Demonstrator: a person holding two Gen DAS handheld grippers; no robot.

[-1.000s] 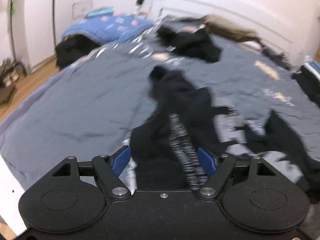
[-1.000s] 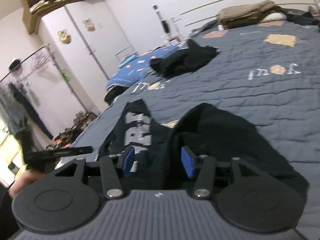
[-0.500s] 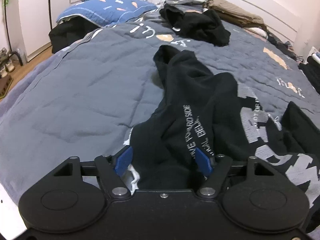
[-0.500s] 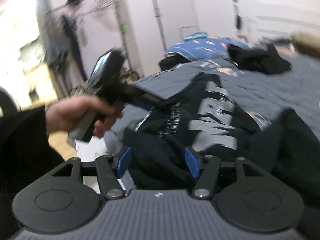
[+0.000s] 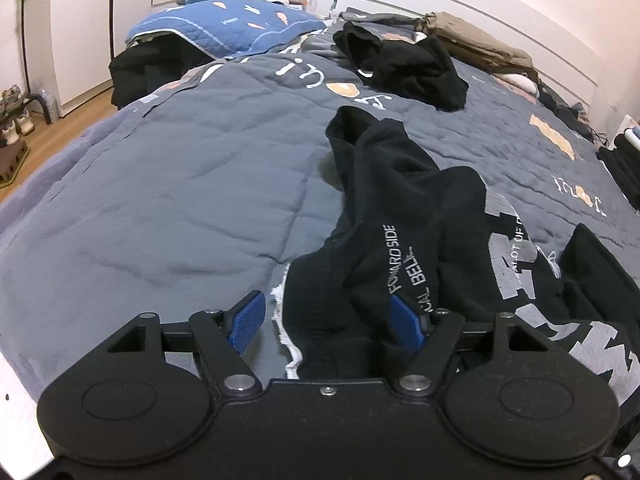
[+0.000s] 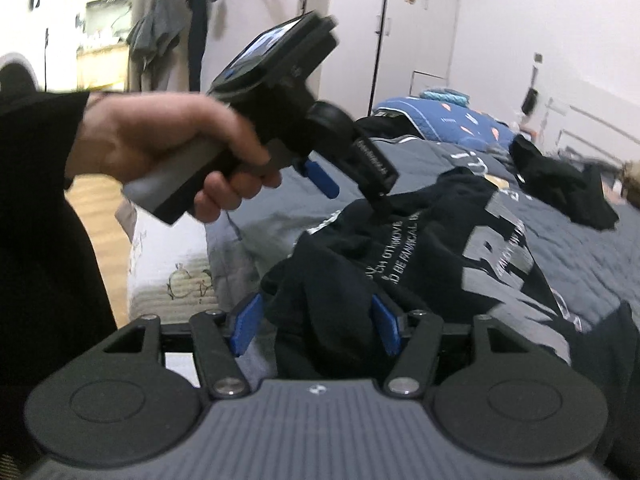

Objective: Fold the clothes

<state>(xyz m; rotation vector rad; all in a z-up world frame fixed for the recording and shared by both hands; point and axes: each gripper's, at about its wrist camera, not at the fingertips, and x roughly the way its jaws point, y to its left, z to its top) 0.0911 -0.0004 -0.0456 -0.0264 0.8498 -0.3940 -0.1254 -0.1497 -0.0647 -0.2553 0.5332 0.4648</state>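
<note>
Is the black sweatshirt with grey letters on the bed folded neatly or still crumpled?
Still crumpled. The black sweatshirt with grey letters lies bunched on the grey quilted bedcover, one sleeve stretched out, the print creased.

Bare grey quilt (image 5: 168,184) open at left, crumpled black sweatshirt (image 5: 420,216) filling the near right — second black garment (image 5: 404,64) and tan pile (image 5: 476,40) blocking the far end.
</note>
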